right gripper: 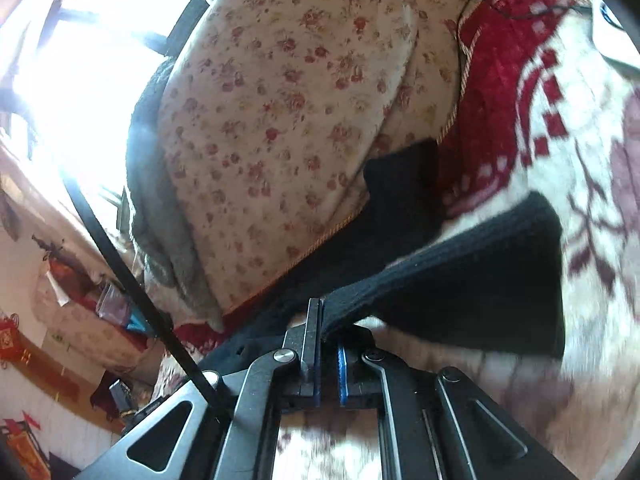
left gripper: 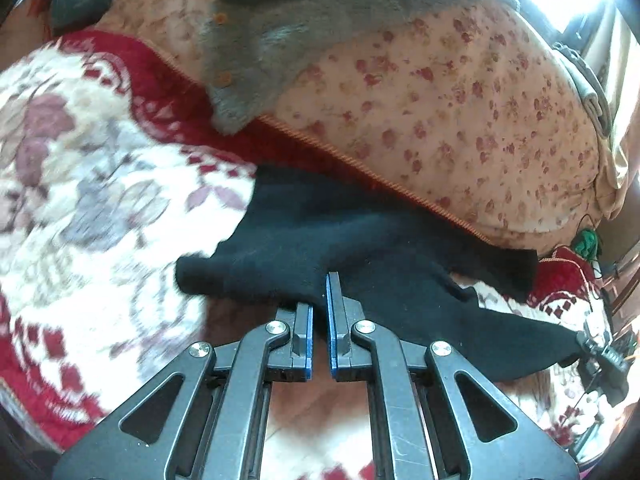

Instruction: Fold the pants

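Black pants point(left gripper: 360, 256) lie across a red-and-cream patterned blanket point(left gripper: 80, 184), partly lifted off it. My left gripper point(left gripper: 320, 300) is shut on an edge of the black cloth, which drapes over its fingertips and stretches away to the right. In the right wrist view my right gripper point(right gripper: 326, 320) is shut on the ribbed waistband of the pants point(right gripper: 460, 276), and the band runs taut up and to the right. The other gripper point(left gripper: 604, 356) shows small at the right edge of the left wrist view, holding the far end.
A big floral quilt roll point(left gripper: 420, 112) lies just behind the pants, with a grey fleece garment point(left gripper: 280, 32) on top. Bright window light point(right gripper: 80, 80) fills the left of the right wrist view. A black strap point(right gripper: 132, 280) crosses in front of a cluttered wall.
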{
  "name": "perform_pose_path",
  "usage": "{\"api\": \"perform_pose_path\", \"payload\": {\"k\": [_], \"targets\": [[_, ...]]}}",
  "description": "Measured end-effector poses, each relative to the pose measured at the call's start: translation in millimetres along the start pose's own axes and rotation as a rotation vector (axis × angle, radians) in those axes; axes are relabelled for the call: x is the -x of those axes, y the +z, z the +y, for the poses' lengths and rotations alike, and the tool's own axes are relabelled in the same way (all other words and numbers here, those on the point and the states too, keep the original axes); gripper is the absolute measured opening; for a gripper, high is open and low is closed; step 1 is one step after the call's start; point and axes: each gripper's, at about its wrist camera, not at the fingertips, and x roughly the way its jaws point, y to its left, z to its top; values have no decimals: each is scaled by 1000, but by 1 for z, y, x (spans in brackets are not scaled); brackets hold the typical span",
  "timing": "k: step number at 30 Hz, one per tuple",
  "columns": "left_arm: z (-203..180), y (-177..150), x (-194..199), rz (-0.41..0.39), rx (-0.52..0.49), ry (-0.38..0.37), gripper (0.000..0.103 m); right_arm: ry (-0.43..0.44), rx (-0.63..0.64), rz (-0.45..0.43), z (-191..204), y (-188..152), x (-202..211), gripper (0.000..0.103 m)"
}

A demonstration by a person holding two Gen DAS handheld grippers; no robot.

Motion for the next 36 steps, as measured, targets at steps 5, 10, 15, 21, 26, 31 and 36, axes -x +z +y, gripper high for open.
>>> {"api": "perform_pose_path", "payload": {"k": [5,10,15,21,26,31,36], "targets": [[20,-29,12,13,-7,59,5,-9,-9,69,-11,-31,8,5],[23,-47,7,-2,-20,110,4,-89,-34,103,-30,-49,6,5],[30,-53,12,-12,-16,94,5,-164,-147,147,-52,-56,1,19],[42,-47,18,1,40,51,22,-132,-226,88,-68,-53,18,33],[47,-40,28,-41,120,-24,54,-126,-238,88,-67,-53,21,42],[51,-33,19,-48,190,-49,57,-113,-262,80,-65,-50,14,44],[54,-20,-5,-19,235,-58,57,-117,-256,77,-65,-49,12,45]]}}
